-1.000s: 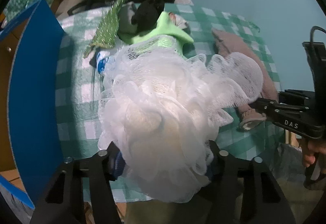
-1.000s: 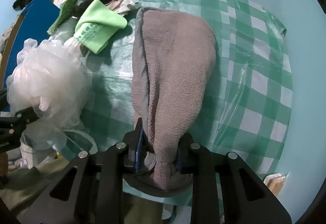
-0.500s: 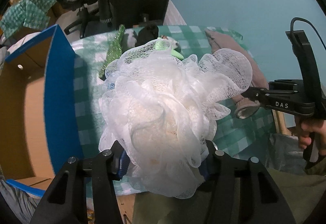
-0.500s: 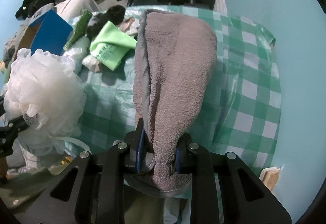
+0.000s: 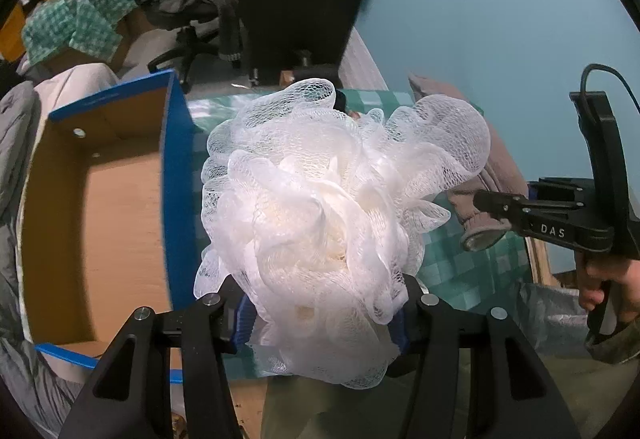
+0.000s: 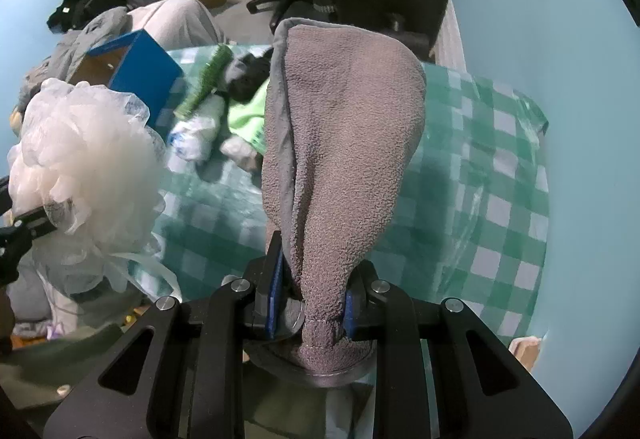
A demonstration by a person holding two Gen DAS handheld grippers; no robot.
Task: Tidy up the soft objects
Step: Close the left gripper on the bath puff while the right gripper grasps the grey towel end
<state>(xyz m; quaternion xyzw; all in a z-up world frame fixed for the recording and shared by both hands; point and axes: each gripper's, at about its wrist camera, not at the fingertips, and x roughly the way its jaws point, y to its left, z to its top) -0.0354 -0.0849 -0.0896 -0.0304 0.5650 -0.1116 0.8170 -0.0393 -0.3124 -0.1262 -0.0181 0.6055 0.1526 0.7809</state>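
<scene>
White mesh fills the left wrist view: a bath pouf (image 5: 332, 223) sits squeezed between the left gripper (image 5: 324, 315), whose blue-padded fingers (image 5: 242, 317) press into its lower folds from both sides. Its jaws have just been closing a little on the mesh. This gripper points steeply down, holding the pouf in the air above the near edge of the green checked tablecloth (image 5: 460, 271), just right of an open cardboard box (image 5: 100, 207) with blue outer walls.

In the right wrist view, the right gripper (image 6: 310, 309) is pressed tight on the narrow end of a grey fleece cloth (image 6: 340, 143), which stands up from the pads and hides much of the table behind it. It too tilts steeply downward over the tablecloth (image 6: 500, 199). From the left camera the same tool shows at the right edge, its black fingers level across the picture with the cloth's end clamped in them, and a hand (image 5: 608, 287) wrapped around its handle below.

Further back on the table lie a light green cloth (image 6: 248, 115), a green bristly piece (image 6: 206, 79), a dark soft item (image 6: 248, 79) and some crumpled white plastic (image 6: 196, 135), all close together near the box.
</scene>
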